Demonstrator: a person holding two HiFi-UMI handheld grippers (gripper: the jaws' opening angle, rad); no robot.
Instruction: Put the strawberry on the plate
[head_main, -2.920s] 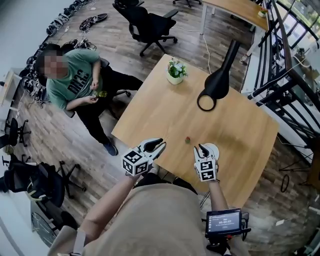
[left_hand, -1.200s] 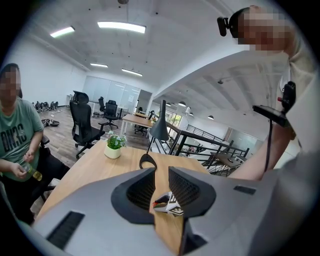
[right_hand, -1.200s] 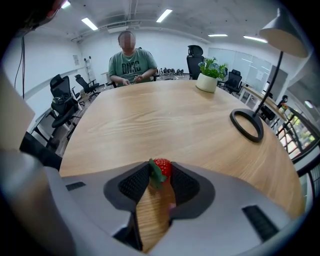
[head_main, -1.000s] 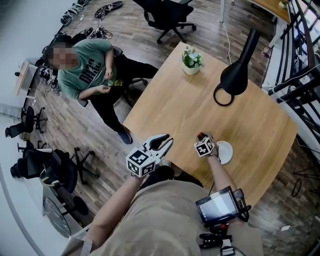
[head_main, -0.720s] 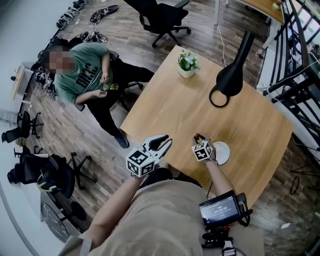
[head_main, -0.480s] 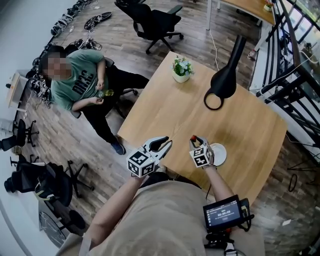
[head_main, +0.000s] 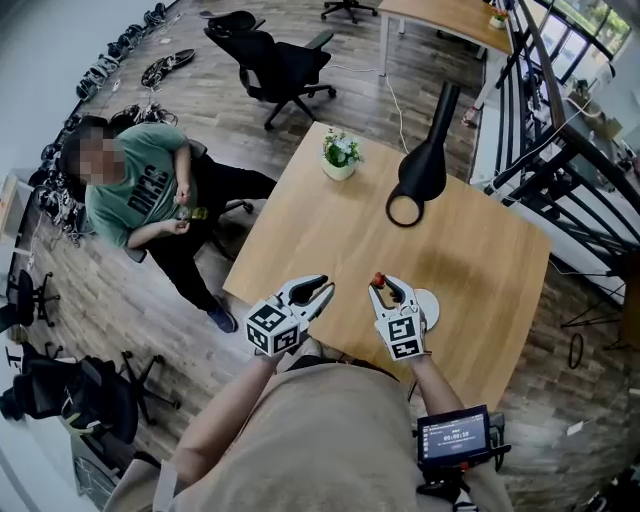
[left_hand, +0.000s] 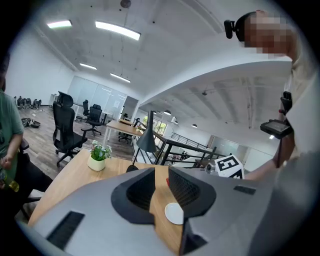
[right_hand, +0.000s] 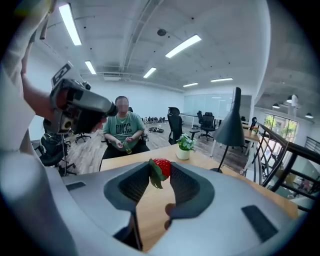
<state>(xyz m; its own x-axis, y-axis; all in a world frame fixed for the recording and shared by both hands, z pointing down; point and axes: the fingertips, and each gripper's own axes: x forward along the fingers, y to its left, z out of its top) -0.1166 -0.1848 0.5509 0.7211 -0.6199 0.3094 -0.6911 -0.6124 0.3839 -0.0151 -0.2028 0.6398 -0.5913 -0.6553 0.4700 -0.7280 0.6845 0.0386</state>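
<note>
Pale wood tabletop (head_main: 480, 250), square, on a darker plank floor (head_main: 130, 300) in an open office. We list on it a small white plate (head_main: 428, 303) near the front edge, a tall black lamp (head_main: 430, 160), and a potted plant (head_main: 340, 155) at the far corner. Right hand-held gripper (head_main: 390, 288): jaws partly closed on the strawberry (right_hand: 161, 167), which is red with green leaves hanging down. It is held in the air above the tabletop, just left of the plate in the head view and clear of it. Left hand-held gripper (head_main: 322, 290): jaws a little apart, nothing between them, over the near edge. Around the tabletop we note black office chairs (head_main: 270, 60), a seated person (head_main: 135, 195) in a green shirt, a second table (head_main: 440, 12) and a black railing (head_main: 570, 170).
</note>
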